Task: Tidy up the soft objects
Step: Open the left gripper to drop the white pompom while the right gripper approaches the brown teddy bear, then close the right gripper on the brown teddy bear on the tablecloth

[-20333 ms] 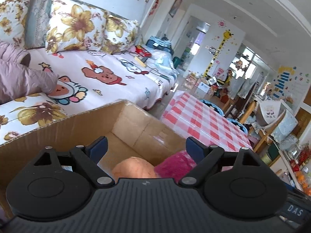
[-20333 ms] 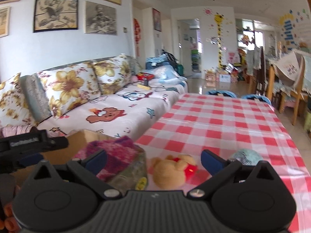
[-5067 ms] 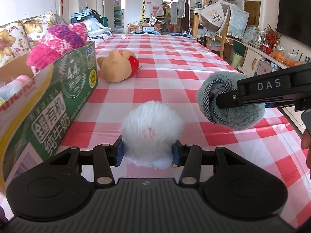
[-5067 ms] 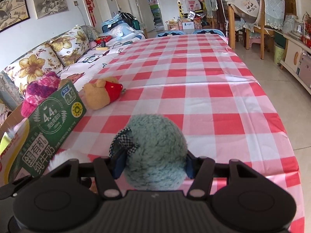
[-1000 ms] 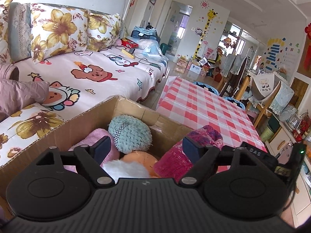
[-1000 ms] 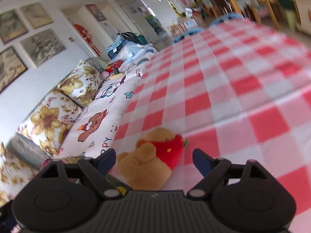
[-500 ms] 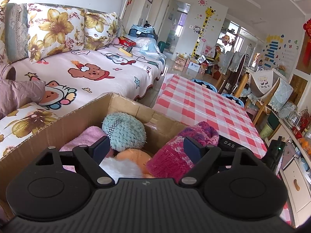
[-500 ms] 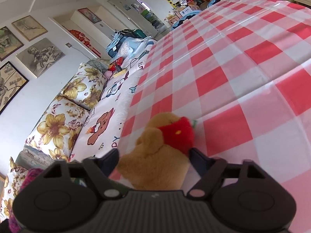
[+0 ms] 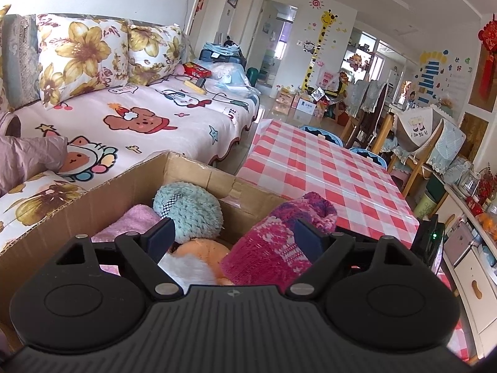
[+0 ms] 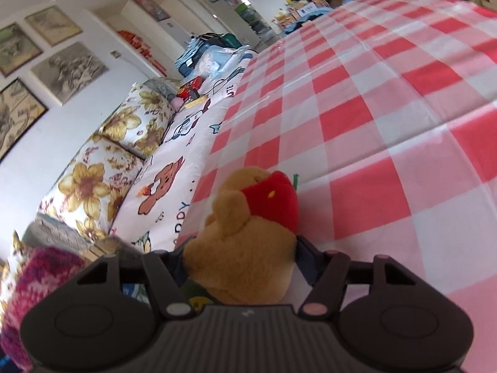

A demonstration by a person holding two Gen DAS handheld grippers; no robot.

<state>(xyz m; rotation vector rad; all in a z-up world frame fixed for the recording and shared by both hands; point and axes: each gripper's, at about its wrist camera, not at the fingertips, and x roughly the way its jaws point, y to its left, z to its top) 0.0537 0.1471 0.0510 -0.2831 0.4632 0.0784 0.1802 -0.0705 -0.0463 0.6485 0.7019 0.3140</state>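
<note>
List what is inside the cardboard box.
In the cardboard box: teal fuzzy ball, pink fluffy item, orange plush, white fur, magenta knit piece. Anything beneath is covered.

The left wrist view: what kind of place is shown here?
Most likely a family living room: a sofa with flowered cushions, a long table under a red-and-white checked cloth, and a yellow giraffe height chart on the wall.

A cardboard box (image 9: 192,171) held a fuzzy ball (image 9: 189,208) and knitted hat (image 9: 279,236); the plush bear (image 10: 248,233) lay on the desk (image 10: 388,99), a sofa (image 9: 139,115) to its left.
</note>
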